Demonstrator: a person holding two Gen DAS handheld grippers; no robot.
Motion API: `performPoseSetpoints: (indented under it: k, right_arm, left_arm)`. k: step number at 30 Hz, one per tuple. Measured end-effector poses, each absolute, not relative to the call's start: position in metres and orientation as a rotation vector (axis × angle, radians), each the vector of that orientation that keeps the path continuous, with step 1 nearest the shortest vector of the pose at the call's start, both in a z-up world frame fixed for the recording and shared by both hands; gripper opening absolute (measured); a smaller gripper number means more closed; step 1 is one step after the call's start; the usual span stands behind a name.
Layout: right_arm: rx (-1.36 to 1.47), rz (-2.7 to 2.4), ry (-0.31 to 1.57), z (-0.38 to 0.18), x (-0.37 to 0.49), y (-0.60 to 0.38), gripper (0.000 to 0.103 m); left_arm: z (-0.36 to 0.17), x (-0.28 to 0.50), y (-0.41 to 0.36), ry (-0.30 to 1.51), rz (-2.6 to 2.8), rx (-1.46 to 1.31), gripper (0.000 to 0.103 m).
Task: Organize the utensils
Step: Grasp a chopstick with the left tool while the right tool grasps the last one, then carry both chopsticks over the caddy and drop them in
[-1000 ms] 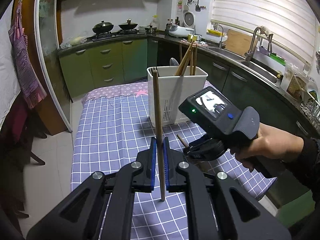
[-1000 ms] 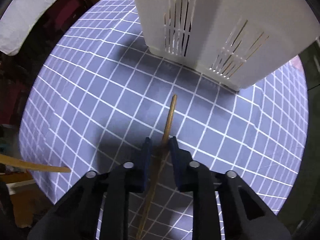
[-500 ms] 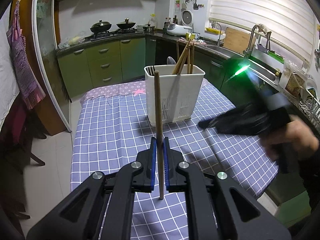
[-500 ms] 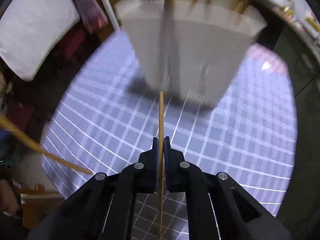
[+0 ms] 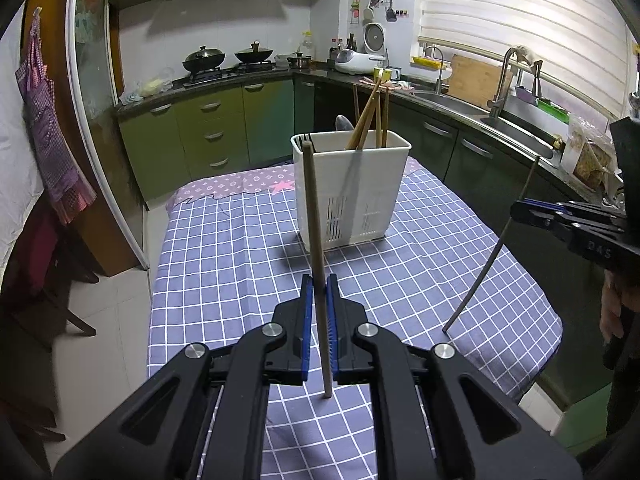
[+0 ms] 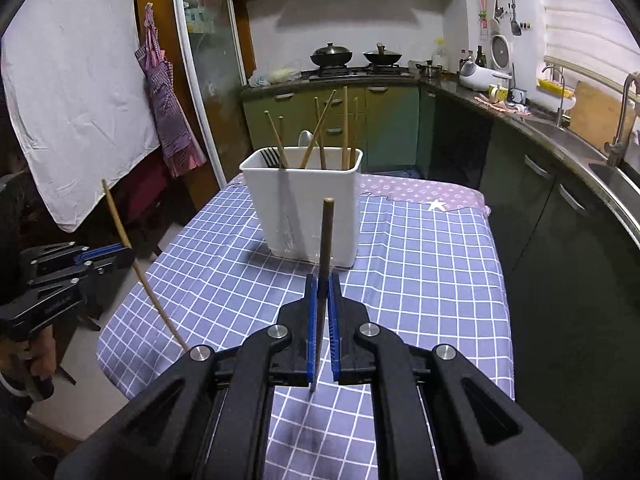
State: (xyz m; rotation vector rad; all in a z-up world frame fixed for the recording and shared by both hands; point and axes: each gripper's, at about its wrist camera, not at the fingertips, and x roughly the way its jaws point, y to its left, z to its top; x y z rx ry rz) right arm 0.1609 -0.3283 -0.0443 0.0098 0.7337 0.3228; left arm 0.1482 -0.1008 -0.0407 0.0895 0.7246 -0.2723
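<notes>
A green-cabinet kitchen with a stove, a sink and a slatted blind surrounds a tabletop [image 5: 224, 248] covered in a blue checked cloth. A white slotted utensil holder [image 5: 352, 188] stands toward the far middle of the cloth, already carrying several wooden chopsticks, a fork and a spoon.

The left gripper [image 5: 319, 320] has its fingers pinching a brown chopstick [image 5: 314, 232] near its lower half, the stick upright above the near part of the cloth. The right gripper [image 6: 321, 320] has its fingers pressed on a second chopstick [image 6: 325, 248], also close to upright, near and facing the holder. Each camera catches the other gripper off to the side with its stick slanting.

The step in hand appears to be carrying both chopsticks to the holder. To do it well, each stick should probably be lifted until its lower tip clears the rim, then brought over the compartment where the other chopsticks stand, kept vertical, and lowered before the fingers let go. Going one hand at a time would keep the two sticks from crossing, and a slow descent would avoid knocking the leaning chopsticks or tipping the light holder.

The only writing visible is a faint moulded mark on the right gripper's body in the left view, seemingly "DAS"; it is too small to be sure.
</notes>
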Motion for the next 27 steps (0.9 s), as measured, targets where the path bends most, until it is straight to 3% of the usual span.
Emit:
performPoseSetpoints:
  k: [27]
  right_arm:
    - [0.027, 0.363, 0.706, -0.032, 0.16, -0.329, 0.006]
  left_arm:
    - [-0.008, 0.167, -0.107, 0.711, -0.301, 0.075, 0.007]
